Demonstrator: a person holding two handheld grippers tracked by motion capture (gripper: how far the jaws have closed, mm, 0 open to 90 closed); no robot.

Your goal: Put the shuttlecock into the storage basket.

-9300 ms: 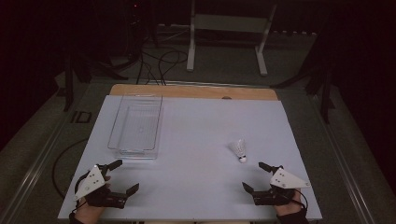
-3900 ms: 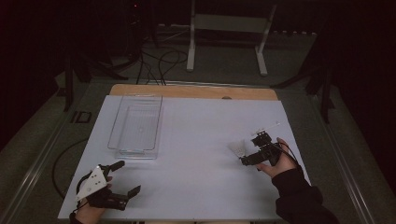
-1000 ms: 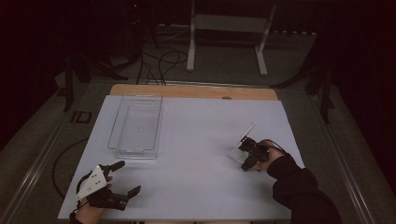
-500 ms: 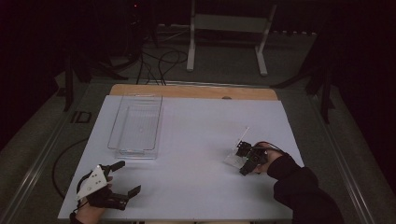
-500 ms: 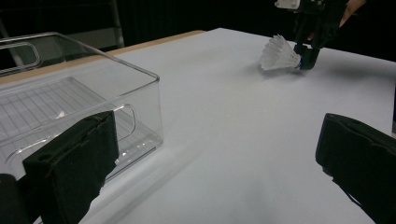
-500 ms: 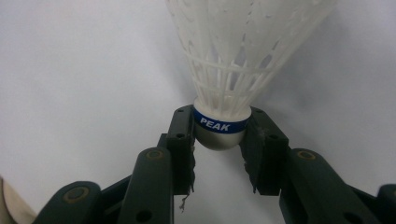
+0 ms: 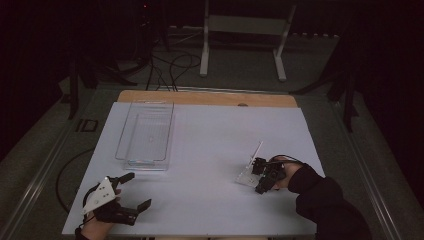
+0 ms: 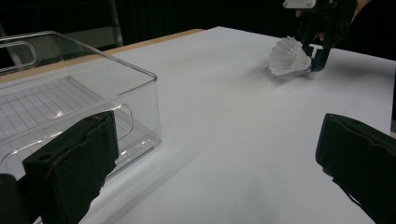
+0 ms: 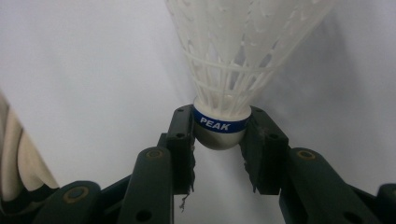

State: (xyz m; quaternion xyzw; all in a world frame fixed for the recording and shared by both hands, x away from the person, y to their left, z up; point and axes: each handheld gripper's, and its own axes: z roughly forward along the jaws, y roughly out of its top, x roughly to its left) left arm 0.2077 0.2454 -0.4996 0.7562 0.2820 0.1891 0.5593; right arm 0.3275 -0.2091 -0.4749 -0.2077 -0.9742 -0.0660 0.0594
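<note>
a clear box (image 7: 146, 135) sits on the left side of the white desk (image 7: 210, 135), well apart from the shuttlecock (image 8: 288, 57) on the right – wide bare desk lies between them. the right tongs (image 9: 218, 140) are clamped on the shuttlecock's round tip. the left tongs (image 7: 131, 192) rest apart near the front edge. the room is dark – cables on the floor (image 7: 170, 60), a white stand (image 7: 245, 30) behind.

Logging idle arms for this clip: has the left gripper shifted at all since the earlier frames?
No. The left gripper sits at the table's near-left corner, the same spot below the clear bin, jaws open.
</note>
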